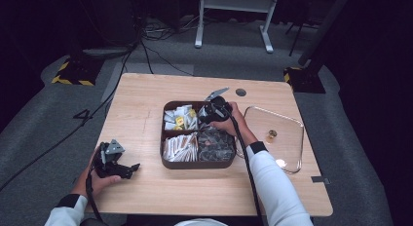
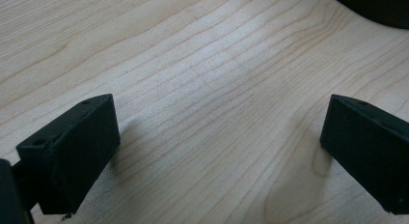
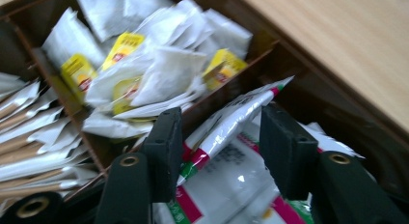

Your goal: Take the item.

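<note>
grey carpet floor (image 1: 341, 153), dark room, cables (image 1: 156, 55).

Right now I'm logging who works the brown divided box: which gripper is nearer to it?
Right. The right gripper is inside the brown box, jaws around a white sachet. The left gripper rests on bare table, off to the box's side.

My light wooden bench (image 1: 146, 104) carries a brown compartmented box (image 1: 168, 163) near its middle; my right jaws are down inside it, and my left jaws stand well apart from it, to its near left. Just beyond the right jaws' far side lies a clear glass lid (image 1: 292, 138), flat on the bench and close beside the box, and a small dark round hole (image 1: 240, 92) sits in the bench top behind them. Between my left jaws I see bare wood grain.
</note>
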Demonstrator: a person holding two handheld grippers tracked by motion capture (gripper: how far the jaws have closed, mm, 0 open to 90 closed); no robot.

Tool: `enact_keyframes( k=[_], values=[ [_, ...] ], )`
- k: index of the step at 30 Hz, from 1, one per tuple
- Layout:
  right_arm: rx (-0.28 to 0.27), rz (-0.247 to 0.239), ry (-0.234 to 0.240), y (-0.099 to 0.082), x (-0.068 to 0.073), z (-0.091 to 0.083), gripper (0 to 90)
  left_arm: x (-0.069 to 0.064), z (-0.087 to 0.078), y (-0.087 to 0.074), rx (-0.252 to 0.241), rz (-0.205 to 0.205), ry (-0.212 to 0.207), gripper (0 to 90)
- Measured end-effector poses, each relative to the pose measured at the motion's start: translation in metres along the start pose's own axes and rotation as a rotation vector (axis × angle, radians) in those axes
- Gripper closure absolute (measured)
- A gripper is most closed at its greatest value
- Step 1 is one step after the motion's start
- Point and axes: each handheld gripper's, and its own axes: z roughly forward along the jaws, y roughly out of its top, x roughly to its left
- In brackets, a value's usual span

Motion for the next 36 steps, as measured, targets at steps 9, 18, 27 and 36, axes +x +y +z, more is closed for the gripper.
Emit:
enact_keyframes(
  k=[9, 18, 27, 36],
  values=[
    [-0.002, -0.059, -0.008, 0.001, 0.009, 0.001, 83.3, 0.000, 0.000, 0.000, 0.000, 0.000, -0.001, 0.5],
    [-0.043, -0.077, -0.006, -0.001, 0.012, -0.016, 88.8, 0.000, 0.000, 0.000, 0.000, 0.000, -0.001, 0.5],
    [-0.096, -0.087, -0.005, -0.002, 0.012, -0.034, 89.2, 0.000, 0.000, 0.000, 0.000, 0.001, -0.001, 0.5],
    [-0.150, -0.082, -0.008, -0.005, 0.011, -0.053, 89.3, 0.000, 0.000, 0.000, 0.001, 0.001, -0.001, 0.5]
  ],
)
